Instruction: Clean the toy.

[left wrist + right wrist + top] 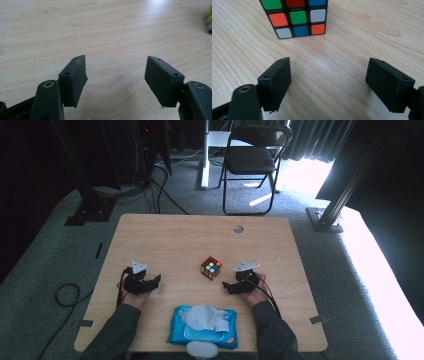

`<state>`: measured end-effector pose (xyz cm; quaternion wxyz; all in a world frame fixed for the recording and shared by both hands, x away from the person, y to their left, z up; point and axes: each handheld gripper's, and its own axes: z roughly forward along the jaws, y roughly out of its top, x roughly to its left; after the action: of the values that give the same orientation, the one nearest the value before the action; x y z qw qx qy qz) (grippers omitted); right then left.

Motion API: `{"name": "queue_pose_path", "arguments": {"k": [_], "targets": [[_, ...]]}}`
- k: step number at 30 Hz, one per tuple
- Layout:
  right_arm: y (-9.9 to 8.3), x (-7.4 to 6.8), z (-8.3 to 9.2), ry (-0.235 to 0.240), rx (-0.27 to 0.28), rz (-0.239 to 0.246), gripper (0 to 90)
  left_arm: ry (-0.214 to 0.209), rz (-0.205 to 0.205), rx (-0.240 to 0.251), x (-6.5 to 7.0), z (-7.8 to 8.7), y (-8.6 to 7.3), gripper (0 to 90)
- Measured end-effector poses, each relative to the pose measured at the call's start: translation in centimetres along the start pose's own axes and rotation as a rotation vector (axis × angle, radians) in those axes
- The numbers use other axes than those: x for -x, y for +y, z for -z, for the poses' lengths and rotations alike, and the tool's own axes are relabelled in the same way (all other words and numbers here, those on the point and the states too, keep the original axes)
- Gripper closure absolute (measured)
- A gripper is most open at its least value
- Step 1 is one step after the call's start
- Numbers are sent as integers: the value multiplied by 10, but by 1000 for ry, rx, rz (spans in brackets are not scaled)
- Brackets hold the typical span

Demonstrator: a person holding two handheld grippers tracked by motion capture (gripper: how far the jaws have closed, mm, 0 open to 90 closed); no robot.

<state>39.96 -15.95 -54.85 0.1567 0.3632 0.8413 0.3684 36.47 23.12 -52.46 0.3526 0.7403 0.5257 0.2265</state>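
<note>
A scrambled puzzle cube (211, 268) with coloured stickers stands near the middle of the wooden table (165, 235). My right gripper (226, 286) rests just right of it and a little nearer me, open, with bare wood between its pads. From the right gripper view the cube (295, 17) stands a short way beyond the open jaws, and my right gripper (328, 80) holds nothing. My left gripper (158, 280) lies to the left of the cube, farther off. In its own view my left gripper (116, 80) is open over bare table.
A blue pack of wet wipes (203, 326) with a tissue pulled up lies at the near edge between the forearms. A small round hole (238, 229) marks the far side of the table. A folding chair (252, 162) stands on the carpet beyond.
</note>
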Motion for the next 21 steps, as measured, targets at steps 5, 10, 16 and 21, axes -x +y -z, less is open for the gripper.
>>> {"name": "queue_pose_path", "arguments": {"k": [5, 10, 16, 21], "targets": [[0, 0, 0, -1, -1, 1, 198, -53, -11, 5, 5, 12, 5, 338], [0, 0, 0, -5, -4, -4, 187, -105, -29, 23, 11, 24, 10, 338], [0, 0, 0, -4, -4, -3, 188, -154, -65, 42, 24, 34, 14, 337], [0, 0, 0, -4, -4, -4, 187, -193, -106, 64, 37, 43, 18, 337]]}}
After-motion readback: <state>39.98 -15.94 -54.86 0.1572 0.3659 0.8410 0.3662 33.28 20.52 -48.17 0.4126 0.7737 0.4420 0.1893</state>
